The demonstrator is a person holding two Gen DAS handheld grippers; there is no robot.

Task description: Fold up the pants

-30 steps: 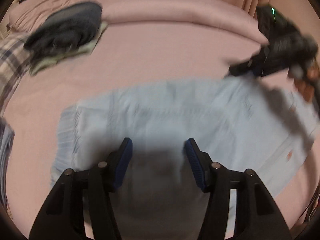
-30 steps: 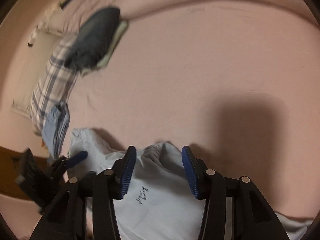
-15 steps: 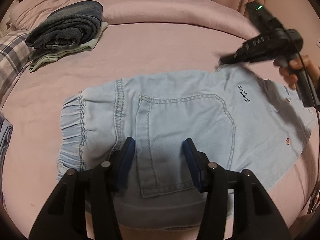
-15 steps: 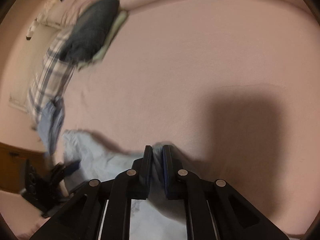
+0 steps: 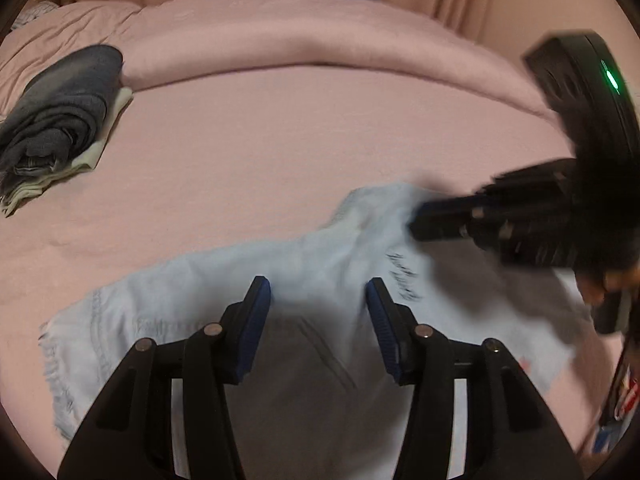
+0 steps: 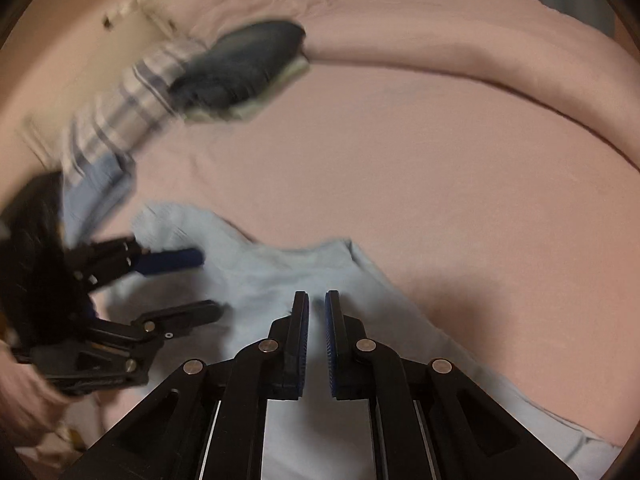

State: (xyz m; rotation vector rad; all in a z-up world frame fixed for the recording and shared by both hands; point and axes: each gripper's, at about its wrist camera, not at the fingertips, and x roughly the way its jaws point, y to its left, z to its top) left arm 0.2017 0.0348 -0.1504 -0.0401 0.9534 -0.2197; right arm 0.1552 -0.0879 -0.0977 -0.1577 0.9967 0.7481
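The light blue denim pants [image 5: 248,280] lie on the pink bed sheet [image 5: 280,140], and their cloth is raised into a peak on the right side of the left wrist view. The right gripper [image 6: 317,312] is clenched on a fold of these pants; its two blue pads stand almost together with the fabric pinched between them. The left gripper [image 5: 318,320] is released: its jaws are apart above the pants, near a stitched back pocket, and the pads do not press the cloth. A small dark embroidered writing [image 5: 404,276] shows on the denim just beside the right finger of the left gripper. At the far left of the bed rests a pile of folded dark grey clothes [image 5: 60,120] on a pale garment, well apart from the pants.
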